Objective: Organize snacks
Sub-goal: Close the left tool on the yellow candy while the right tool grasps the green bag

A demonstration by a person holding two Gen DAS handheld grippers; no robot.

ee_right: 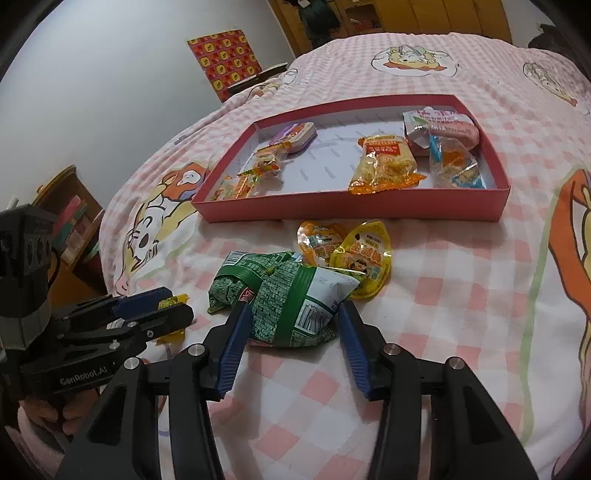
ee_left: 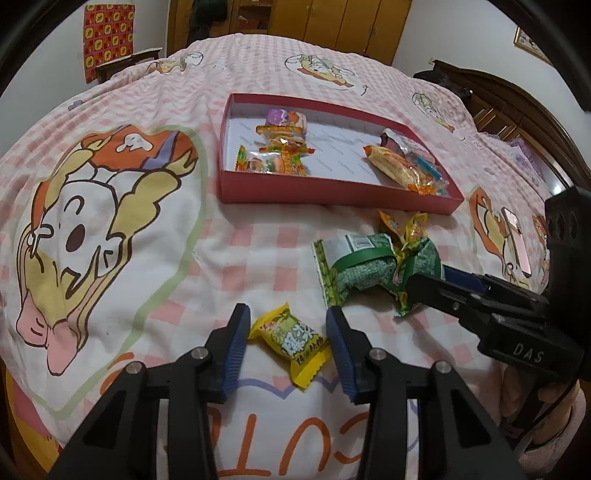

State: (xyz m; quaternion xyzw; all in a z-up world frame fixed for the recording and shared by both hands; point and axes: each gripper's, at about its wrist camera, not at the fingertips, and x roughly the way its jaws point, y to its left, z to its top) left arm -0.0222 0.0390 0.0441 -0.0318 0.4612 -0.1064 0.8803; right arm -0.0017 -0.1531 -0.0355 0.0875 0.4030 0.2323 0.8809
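A small yellow snack packet [ee_left: 291, 345] lies on the bedspread between the fingers of my left gripper [ee_left: 288, 317], which is open around it. A crumpled green snack bag [ee_right: 284, 295] lies between the fingers of my right gripper [ee_right: 293, 310], also open; the bag also shows in the left wrist view [ee_left: 365, 266]. Two orange and yellow jelly pouches [ee_right: 347, 254] lie just beyond the green bag. A shallow red box [ee_right: 354, 210] holds several snacks; it also shows in the left wrist view [ee_left: 332, 192]. The left gripper [ee_right: 166, 308] appears at the left of the right wrist view.
The pink checked bedspread [ee_left: 258, 251] with cartoon prints covers the bed. Wooden wardrobes [ee_left: 332, 22] stand at the far end. A dark wooden headboard [ee_left: 517, 110] runs along the right. A bookshelf [ee_right: 70, 221] stands beside the bed.
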